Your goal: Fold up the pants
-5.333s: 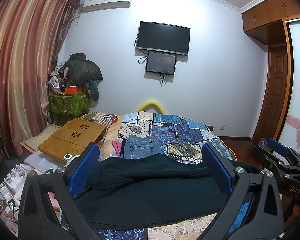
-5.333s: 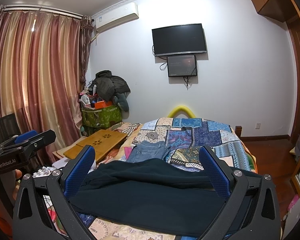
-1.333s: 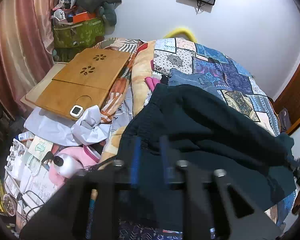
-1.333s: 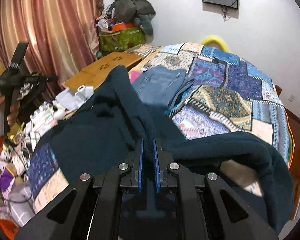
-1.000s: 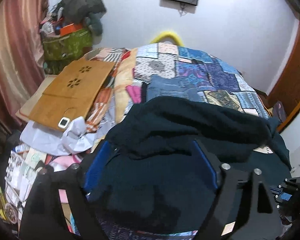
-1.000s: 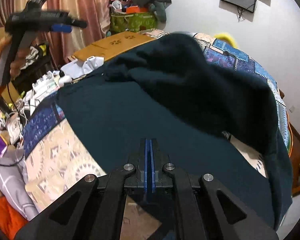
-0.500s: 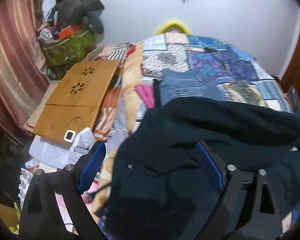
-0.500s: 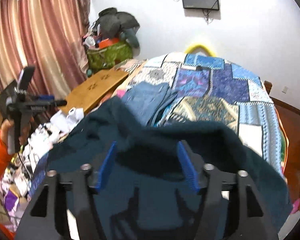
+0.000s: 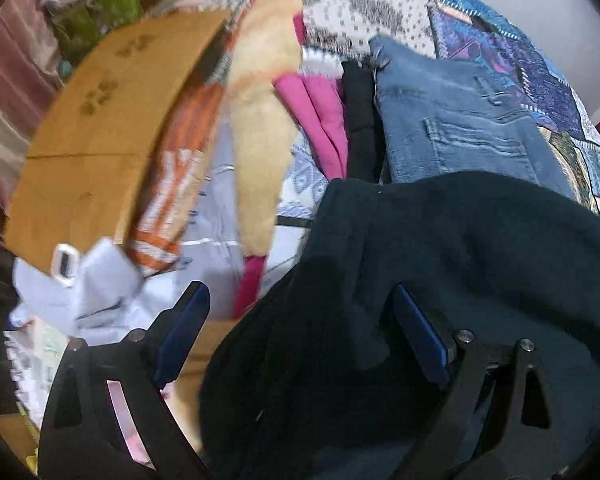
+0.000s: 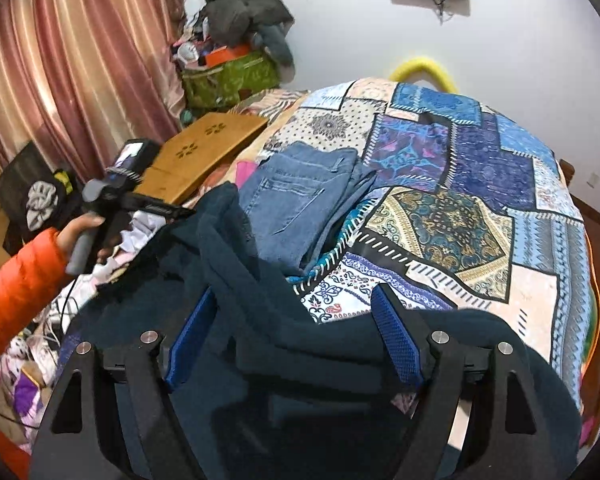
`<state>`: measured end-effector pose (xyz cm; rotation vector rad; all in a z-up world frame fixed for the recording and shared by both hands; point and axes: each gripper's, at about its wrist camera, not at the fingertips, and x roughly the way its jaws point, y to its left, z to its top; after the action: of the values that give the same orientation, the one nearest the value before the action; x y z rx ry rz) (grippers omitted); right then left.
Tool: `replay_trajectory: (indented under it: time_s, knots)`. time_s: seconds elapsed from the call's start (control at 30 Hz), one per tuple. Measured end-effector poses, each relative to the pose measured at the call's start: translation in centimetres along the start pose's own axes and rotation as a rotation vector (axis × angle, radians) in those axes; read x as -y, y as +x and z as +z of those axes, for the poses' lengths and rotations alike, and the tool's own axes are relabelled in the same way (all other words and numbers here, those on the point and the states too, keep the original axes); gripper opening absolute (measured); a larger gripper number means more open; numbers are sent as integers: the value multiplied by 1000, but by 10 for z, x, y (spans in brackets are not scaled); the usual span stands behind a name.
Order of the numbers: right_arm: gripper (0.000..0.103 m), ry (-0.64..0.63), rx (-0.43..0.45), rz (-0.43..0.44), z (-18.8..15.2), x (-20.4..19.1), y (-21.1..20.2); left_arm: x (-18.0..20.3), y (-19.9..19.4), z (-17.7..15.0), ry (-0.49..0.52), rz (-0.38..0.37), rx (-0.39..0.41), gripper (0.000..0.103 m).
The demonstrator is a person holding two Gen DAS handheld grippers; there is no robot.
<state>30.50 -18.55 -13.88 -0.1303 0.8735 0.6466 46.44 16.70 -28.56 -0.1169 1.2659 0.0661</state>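
Note:
The dark teal pants [image 9: 452, 248] lie bunched on the near part of the patchwork bed, with a thick fold running across them; they also show in the right wrist view [image 10: 260, 300]. My left gripper [image 9: 300, 312] is open, its blue pads spread over the left edge of the pants. My right gripper [image 10: 292, 328] is open just above the pants' fold, holding nothing. The left gripper also shows in the right wrist view [image 10: 148, 204], held by a hand in an orange sleeve at the pants' left end.
Folded blue jeans [image 9: 456, 120] [image 10: 300, 196] lie just beyond the pants, next to pink and black clothes [image 9: 324, 116]. A wooden lap desk [image 9: 100, 120] sits left of the bed, with white clutter [image 9: 84, 280] below it. The patchwork quilt [image 10: 480, 184] stretches to the right.
Both grippers were shut on the pants about a second ago and now stand open. Both have dropped closer to the pants; the left view has tilted down toward the bed's left side.

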Motion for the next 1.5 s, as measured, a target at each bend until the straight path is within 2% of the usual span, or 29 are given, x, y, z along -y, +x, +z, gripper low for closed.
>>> replay_trajectory:
  time_s: [0.1,0.17,0.23,0.27,0.33,0.4,0.47,0.5,0.6,0.73,0.97,1.07,1.2,1.37,1.47,1.5]
  knots:
    - [76,-14,-20,-4,1,0,12,5,16,3,10,-23,-13,90]
    - [76,-21,-35,-11,3,2,20,11,18,2,49,-36,14,81]
    - [73,-15,-45,-4,5,4,27,13,12,0,68,-72,42,52]
    - [68,-8,-46,0,5,5,29,16,9,-3,78,-85,56,50]
    - [43,7,-56,19,6,8,34,20,2,-7,107,-37,94,37]
    - [30,34,-75,43,6,9,37,24,-8,-12,132,-7,122,30]
    - [28,43,-64,41,4,9,33,21,-20,-16,115,-11,139,18]
    - [26,36,-61,35,2,7,31,18,-24,-16,104,-30,141,2]
    - [24,28,-53,27,-2,1,22,13,-48,-20,88,-29,182,1]
    - [23,18,-41,25,-8,-10,10,12,-83,-40,112,15,234,1]
    - [22,-10,-27,6,-30,-36,-9,-3,-133,-107,94,63,296,1]
    - [22,-25,-24,-5,-42,-46,-16,-6,-145,-141,100,78,299,1]
    - [23,-37,-37,-11,-57,-55,-17,-16,-151,-179,77,77,264,1]
    - [26,-46,-63,-20,-79,-67,-16,-24,-163,-210,57,83,266,4]
    - [26,-51,-78,-30,-88,-69,-14,-26,-173,-210,39,76,270,22]
    - [26,-48,-82,-30,-90,-70,-12,-27,-176,-207,21,60,267,41]
